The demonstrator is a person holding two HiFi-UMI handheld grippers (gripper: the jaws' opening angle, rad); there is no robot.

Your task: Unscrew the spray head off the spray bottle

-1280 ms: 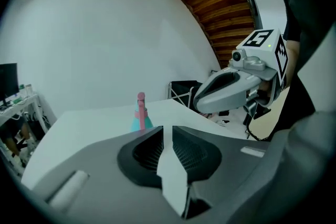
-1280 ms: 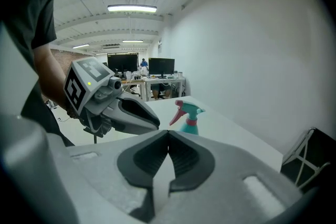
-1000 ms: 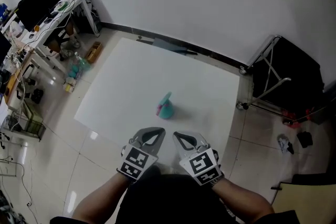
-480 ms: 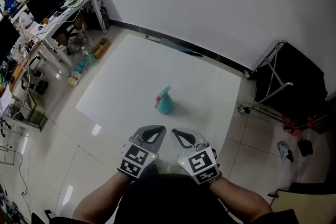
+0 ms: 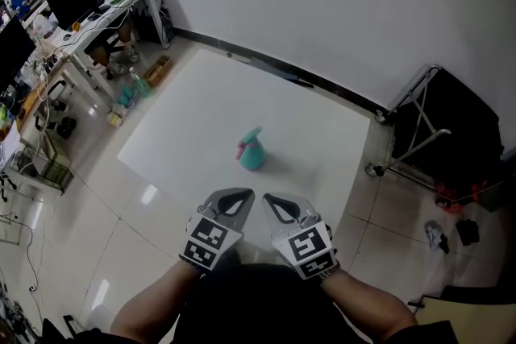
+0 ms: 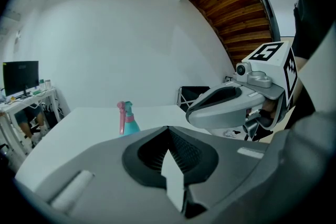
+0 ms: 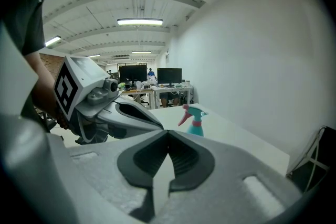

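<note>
Plastic is judged light and slippery: the spray bottle (image 5: pixel 252 155), upright on the table (image 5: pixel 193 121), is best braced at its body and twisted at the spray head (image 5: pixel 249 139). The left gripper (image 5: pixel 230 201) and right gripper (image 5: pixel 277 206) are closed on nothing.

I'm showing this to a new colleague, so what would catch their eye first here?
A teal and pink spray bottle stands alone, upright, in the middle of the white table. Nearer the person, the left hand-held gripper and right hand-held gripper hover side by side, both shut and empty.
</note>
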